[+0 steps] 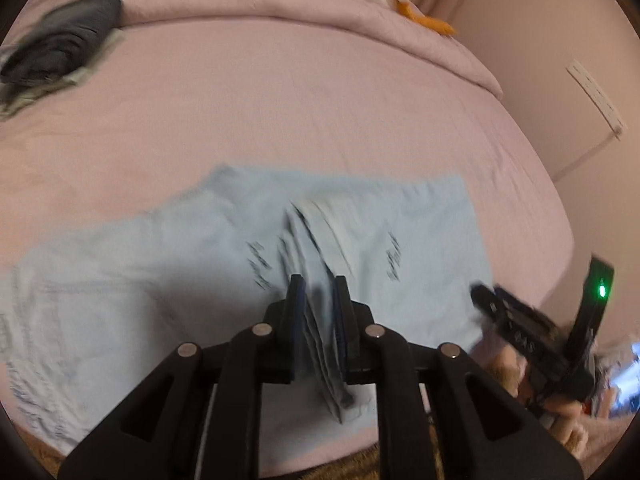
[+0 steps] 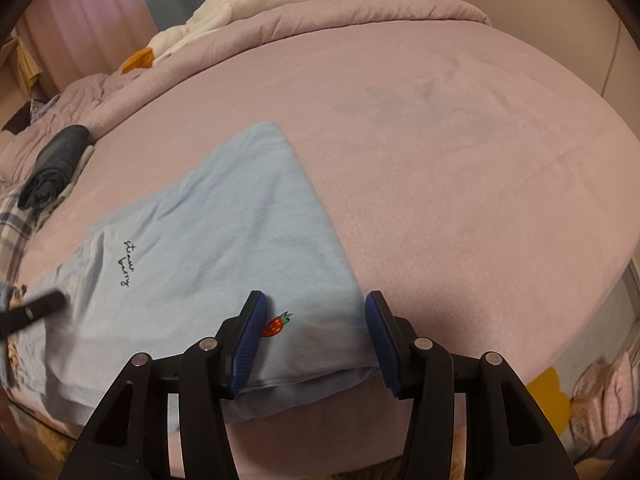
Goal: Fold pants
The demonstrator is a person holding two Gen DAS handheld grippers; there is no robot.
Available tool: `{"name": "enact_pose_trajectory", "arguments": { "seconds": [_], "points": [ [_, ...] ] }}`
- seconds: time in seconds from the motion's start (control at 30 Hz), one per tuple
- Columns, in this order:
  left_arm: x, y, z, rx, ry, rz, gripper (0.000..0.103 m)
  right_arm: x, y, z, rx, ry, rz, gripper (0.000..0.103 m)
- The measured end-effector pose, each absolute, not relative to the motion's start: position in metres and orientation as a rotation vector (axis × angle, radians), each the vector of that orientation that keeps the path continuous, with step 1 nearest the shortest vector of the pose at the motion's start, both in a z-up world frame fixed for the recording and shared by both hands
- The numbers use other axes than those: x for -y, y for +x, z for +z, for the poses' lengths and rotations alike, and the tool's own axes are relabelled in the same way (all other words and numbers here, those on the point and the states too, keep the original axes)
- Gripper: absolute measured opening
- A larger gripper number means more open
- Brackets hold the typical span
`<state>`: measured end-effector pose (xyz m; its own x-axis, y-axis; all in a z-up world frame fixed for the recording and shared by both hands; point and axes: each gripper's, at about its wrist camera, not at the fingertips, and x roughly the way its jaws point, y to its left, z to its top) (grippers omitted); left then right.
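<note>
A: Status of pants?

B: Light blue, spread flat at near edge of bed. Left gripper nearly closed, pinching a bunched ridge of fabric, probably to carry the fold over. Right gripper about half open, straddling the hem corner, gripping nothing.

A: Obstructions?

B: Dark folded clothes and plush toy well apart. Fold path unobstructed.
</note>
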<state>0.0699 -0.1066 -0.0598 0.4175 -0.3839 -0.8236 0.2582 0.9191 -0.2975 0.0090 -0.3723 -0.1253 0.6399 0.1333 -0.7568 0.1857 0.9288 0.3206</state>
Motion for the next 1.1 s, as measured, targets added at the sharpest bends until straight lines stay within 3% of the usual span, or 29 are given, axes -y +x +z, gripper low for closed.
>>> {"name": "enact_pose_trajectory", "arguments": {
  "seconds": [0.07, 0.37, 0.43, 1.1],
  "points": [
    [0.103, 0.075, -0.055, -1.035, -0.15, -0.397, 0.022, 0.372, 0.01, -0.125, -0.883, 0.39, -0.031, 0.051],
    [0.123, 0.105, -0.095, -1.131, -0.161, -0.423, 0.021, 0.372, 0.009, -0.125, -0.884, 0.384, -0.036, 0.051],
    [0.125, 0.106, -0.11, -1.155, -0.135, -0.388, 0.026, 0.372, 0.009, -0.125, -0.884, 0.386, -0.033, 0.051],
    [0.082, 0.061, -0.096, -1.114, -0.201, -0.375, 0.022, 0.368, 0.013, -0.123, -0.895, 0.381, -0.05, 0.052]
  ]
}}
